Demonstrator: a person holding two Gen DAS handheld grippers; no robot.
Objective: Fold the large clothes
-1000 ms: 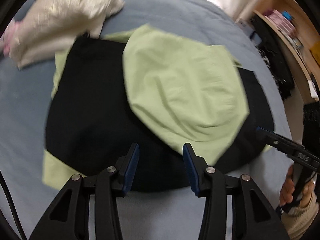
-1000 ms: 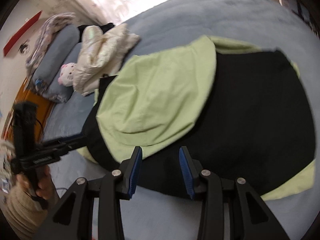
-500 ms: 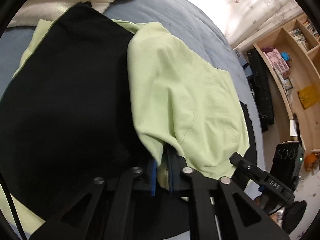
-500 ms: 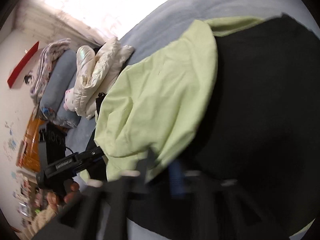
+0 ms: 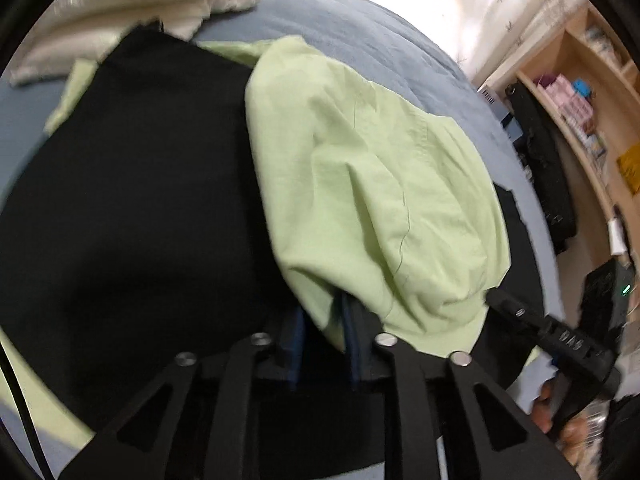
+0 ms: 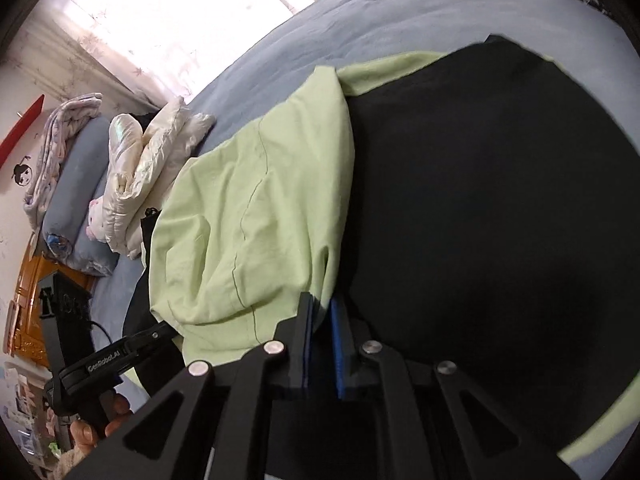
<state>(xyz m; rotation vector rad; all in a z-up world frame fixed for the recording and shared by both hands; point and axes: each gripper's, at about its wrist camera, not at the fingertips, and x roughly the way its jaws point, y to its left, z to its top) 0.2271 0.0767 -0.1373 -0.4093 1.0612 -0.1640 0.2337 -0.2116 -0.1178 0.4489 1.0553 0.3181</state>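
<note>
I work on a wide blue-grey bed (image 5: 360, 24), and everything below I place against it. Across its middle lies the garment (image 5: 120, 220), black on one face and light green on the other, spread flat with green edges showing past the black. Its green flap (image 5: 360, 184) is doubled over the black, long axis running away from me toward the window end of the bed. The flap's near edge sits right at both tools, so neither hand is nearer; they share it side by side.

The cloth looks thin, matte and limp, creased in soft ridges with a dark seam line.

My left gripper (image 5: 322, 332) has the green edge between its blue pads, jaws easing apart. My right gripper (image 6: 320, 316) likewise holds a green corner between its pads, jaws widening.

Toward the pillow end of the bed lies a puffy cream jacket (image 6: 148, 160).
</note>
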